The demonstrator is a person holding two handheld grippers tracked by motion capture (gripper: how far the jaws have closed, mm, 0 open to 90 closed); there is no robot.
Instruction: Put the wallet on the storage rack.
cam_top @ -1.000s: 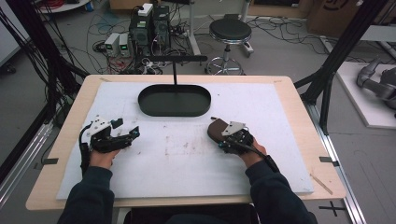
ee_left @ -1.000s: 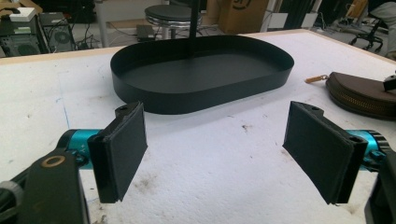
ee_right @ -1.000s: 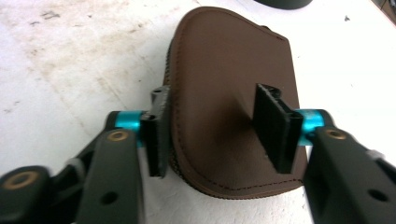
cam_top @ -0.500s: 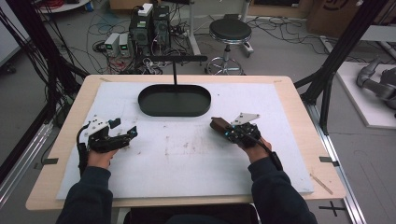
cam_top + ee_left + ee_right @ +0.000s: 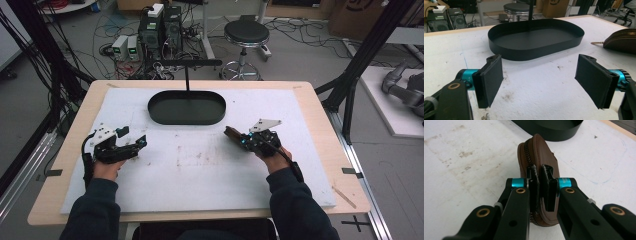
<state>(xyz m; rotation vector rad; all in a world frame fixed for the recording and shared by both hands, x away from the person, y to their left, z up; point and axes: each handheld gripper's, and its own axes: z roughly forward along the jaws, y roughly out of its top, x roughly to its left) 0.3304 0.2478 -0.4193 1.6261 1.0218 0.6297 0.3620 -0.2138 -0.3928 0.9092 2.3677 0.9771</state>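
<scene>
- White matting (image 5: 200,170), stained in spots, covers a wooden table; cables, computer boxes and a stool (image 5: 246,33) stand on the floor beyond it.
- Right gripper (image 5: 541,173): its jaws are pinched nearly together on a brown leather zip pouch (image 5: 539,152), gripping it edge-on along the zipper side, so the pouch stands on its edge between the pads and reaches forward past the fingertips.
- In the high view the right gripper (image 5: 243,140) holds the pouch (image 5: 232,133) low over the mat, ahead of the hand, with the black oval tray (image 5: 186,118) farther off, beyond the fingertips.
- Left gripper (image 5: 539,72): jaws spread wide with nothing between them, bare mat under the pads and the tray (image 5: 536,48) straight ahead; the pouch (image 5: 621,43) lies off beyond its one finger.
- Progress, as I judge it: the pouch is grasped, which is the early part done. Carrying it to the tray and releasing it there are not yet done; the tray is empty.
</scene>
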